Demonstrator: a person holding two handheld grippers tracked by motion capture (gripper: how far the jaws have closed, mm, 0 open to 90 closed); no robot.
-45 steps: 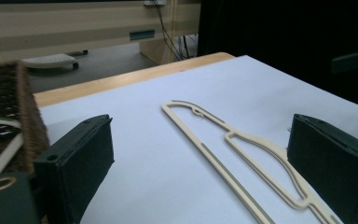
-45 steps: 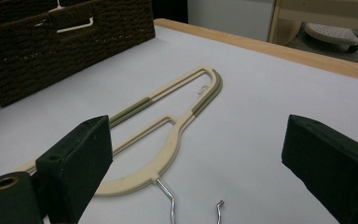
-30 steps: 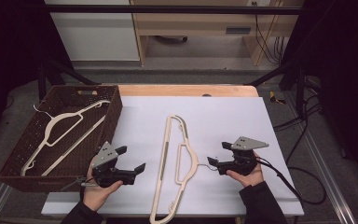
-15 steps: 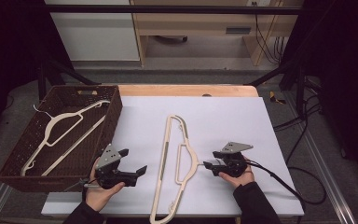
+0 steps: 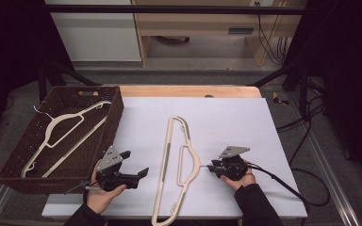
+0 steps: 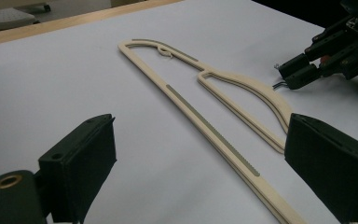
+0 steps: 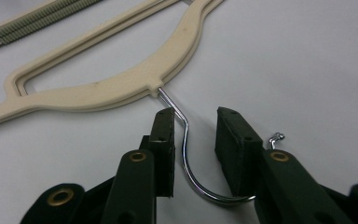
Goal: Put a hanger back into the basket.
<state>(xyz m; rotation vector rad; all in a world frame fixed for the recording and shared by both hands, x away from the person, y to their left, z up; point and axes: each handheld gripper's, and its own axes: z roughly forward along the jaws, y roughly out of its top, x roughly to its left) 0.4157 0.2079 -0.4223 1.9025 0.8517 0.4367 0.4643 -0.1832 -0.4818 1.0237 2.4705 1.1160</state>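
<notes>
I see a table (image 5: 283,188) with a white top and a strip of bare wood along its far edge — on it lies a cream hanger (image 5: 176,165), flat, lengthwise, and a brown wicker basket (image 5: 99,141) sits at its left side

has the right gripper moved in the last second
Yes. The right gripper has come down and left toward the hanger on the table; its jaws now straddle the metal hook.

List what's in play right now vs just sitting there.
In play:
- hanger on the table
- its metal hook, between the open jaws of the right gripper

Sitting idle:
- wicker basket
- hanger in the basket
- left gripper, open, off the hanger
</notes>
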